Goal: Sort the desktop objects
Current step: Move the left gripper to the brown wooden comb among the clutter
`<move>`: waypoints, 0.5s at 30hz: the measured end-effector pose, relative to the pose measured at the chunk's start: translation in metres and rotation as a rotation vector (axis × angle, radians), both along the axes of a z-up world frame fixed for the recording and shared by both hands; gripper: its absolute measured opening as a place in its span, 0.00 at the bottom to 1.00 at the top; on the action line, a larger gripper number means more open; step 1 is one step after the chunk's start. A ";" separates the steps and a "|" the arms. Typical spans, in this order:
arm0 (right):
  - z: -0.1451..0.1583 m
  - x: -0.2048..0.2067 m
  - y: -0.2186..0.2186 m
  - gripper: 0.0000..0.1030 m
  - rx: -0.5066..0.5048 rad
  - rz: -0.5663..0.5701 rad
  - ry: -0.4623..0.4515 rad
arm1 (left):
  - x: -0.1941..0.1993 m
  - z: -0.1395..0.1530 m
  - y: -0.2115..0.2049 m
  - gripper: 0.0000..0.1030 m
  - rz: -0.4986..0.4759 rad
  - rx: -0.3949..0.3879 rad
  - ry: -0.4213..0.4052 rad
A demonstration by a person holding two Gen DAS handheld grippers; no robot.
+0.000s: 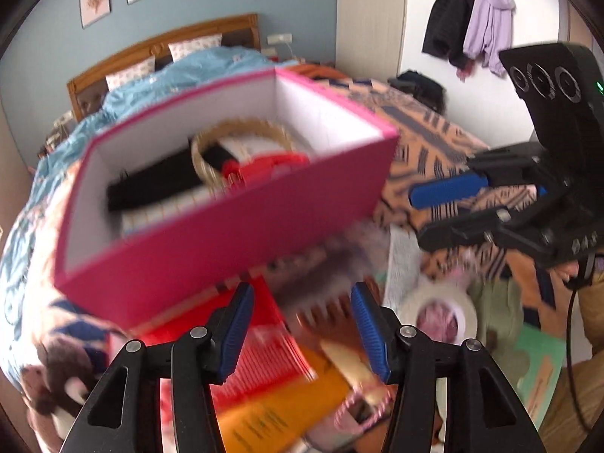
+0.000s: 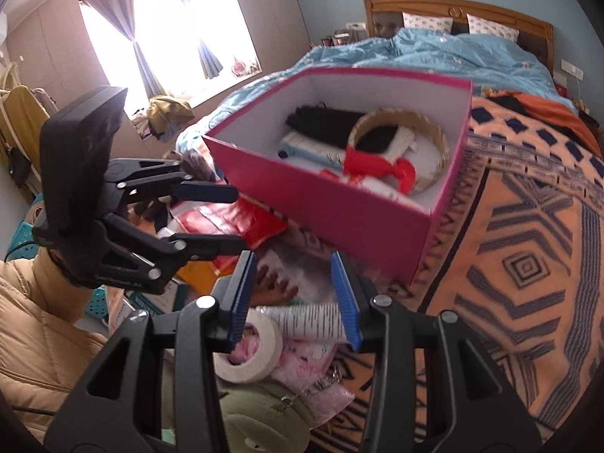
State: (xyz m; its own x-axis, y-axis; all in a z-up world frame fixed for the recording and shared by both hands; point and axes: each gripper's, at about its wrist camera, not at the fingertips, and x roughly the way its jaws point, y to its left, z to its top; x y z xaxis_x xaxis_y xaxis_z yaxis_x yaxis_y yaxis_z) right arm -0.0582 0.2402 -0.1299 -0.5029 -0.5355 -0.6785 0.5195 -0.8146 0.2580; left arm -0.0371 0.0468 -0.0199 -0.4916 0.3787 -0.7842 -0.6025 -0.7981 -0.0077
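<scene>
- My left gripper (image 1: 302, 324) is spread wide, holding nothing.
- My right gripper (image 2: 294, 298) is likewise spread and holds nothing.
- The pink box (image 2: 324, 200) fills mid-frame, with a woven basket (image 2: 434, 132) inside.

Pink box (image 2: 339, 204) on a patterned orange blanket (image 2: 528, 256), woven basket (image 2: 400, 151) and red item (image 2: 377, 168) inside, tape roll (image 2: 249, 355) below open right gripper (image 2: 294, 298), left gripper (image 2: 222, 219) also spread

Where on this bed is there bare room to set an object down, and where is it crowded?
Free: the orange patterned blanket right of the pink box, and the blue duvet behind it. Crowded: the pile in front of the box, around the tape roll and red packet.
</scene>
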 end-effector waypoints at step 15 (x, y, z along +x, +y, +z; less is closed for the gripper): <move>-0.031 0.001 0.022 0.42 -0.029 -0.092 -0.093 | 0.027 -0.023 -0.005 0.53 -0.031 0.031 -0.087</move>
State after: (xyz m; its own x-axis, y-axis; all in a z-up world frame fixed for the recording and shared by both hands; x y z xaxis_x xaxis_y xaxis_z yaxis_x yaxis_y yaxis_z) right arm -0.0570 0.2622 -0.1606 -0.4863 -0.5098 -0.7097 0.4152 -0.8495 0.3257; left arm -0.0098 0.0422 -0.0432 -0.4098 0.4172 -0.8112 -0.6228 -0.7777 -0.0853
